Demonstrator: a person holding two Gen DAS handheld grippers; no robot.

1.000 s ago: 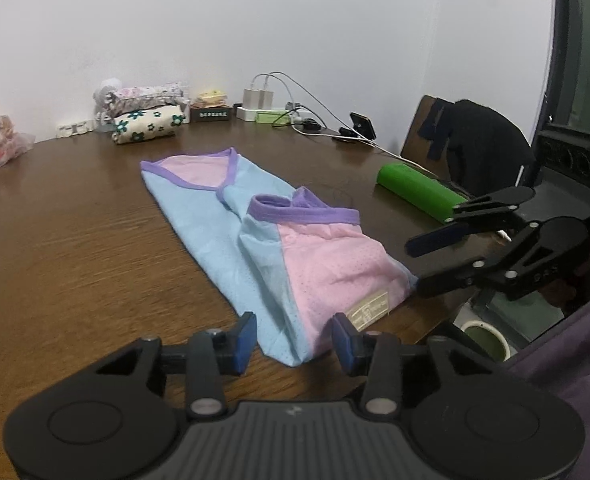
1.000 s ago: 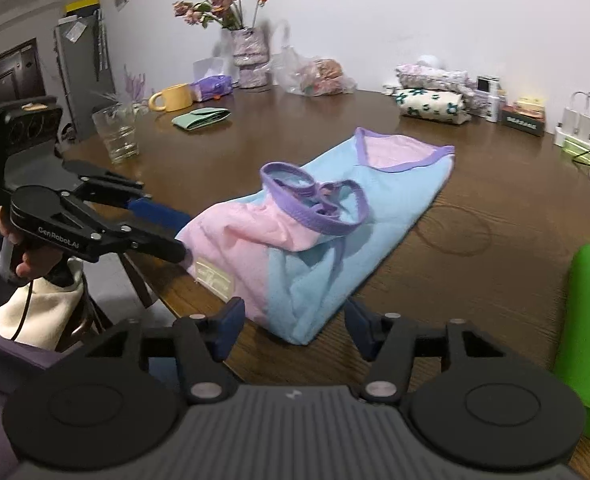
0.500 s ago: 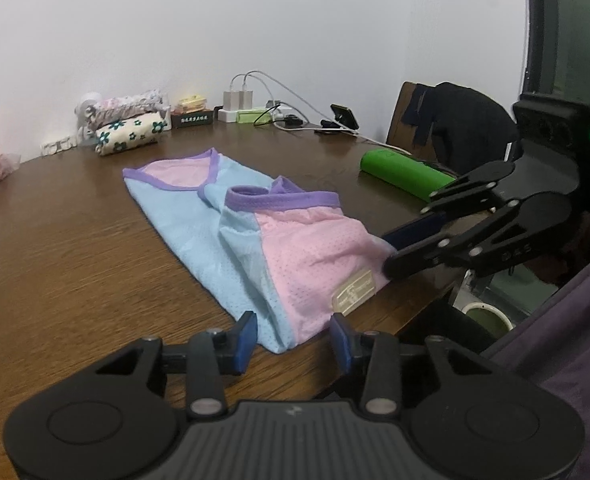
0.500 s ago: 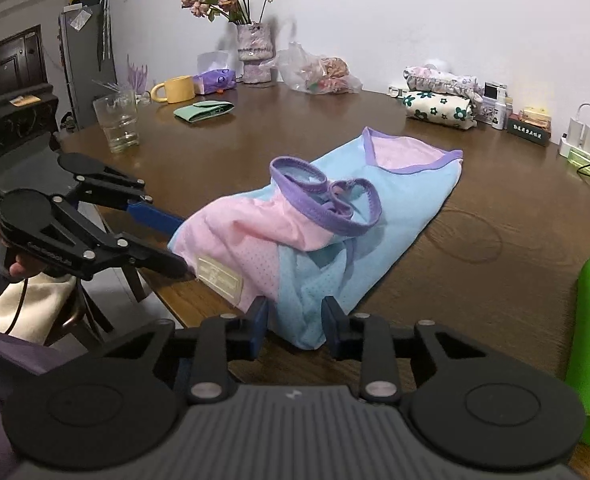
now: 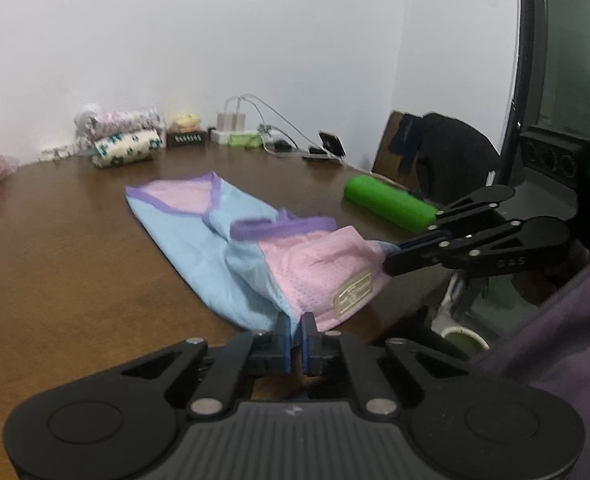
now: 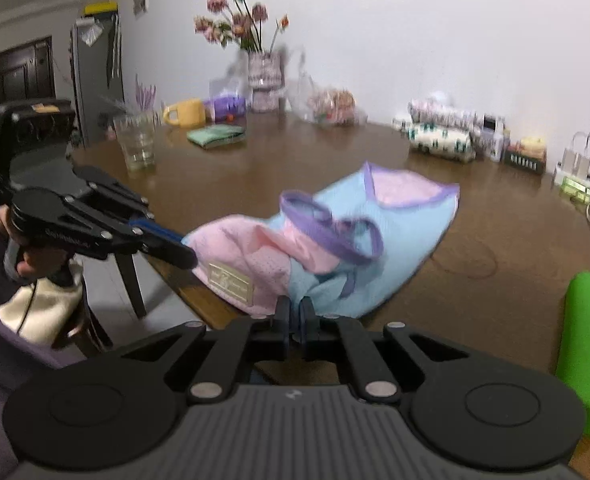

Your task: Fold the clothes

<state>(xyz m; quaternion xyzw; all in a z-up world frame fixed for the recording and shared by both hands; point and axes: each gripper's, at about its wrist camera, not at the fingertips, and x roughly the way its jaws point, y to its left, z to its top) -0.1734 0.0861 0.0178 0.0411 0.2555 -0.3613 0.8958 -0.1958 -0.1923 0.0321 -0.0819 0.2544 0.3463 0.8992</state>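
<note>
Brown wooden worktop, near edge carries a half-folded pink-and-blue garment with purple trim (cream label facing up on the pink part). Left tongs pinched tight on the garment's near hem where blue meets pink; right tongs likewise clamped on the near hem at the other corner. Green roll lies beside the garment, apart from it.

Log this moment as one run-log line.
step: grasp hem | left gripper: shut on garment | right gripper: shut on garment | garment: near edge lifting off table
</note>
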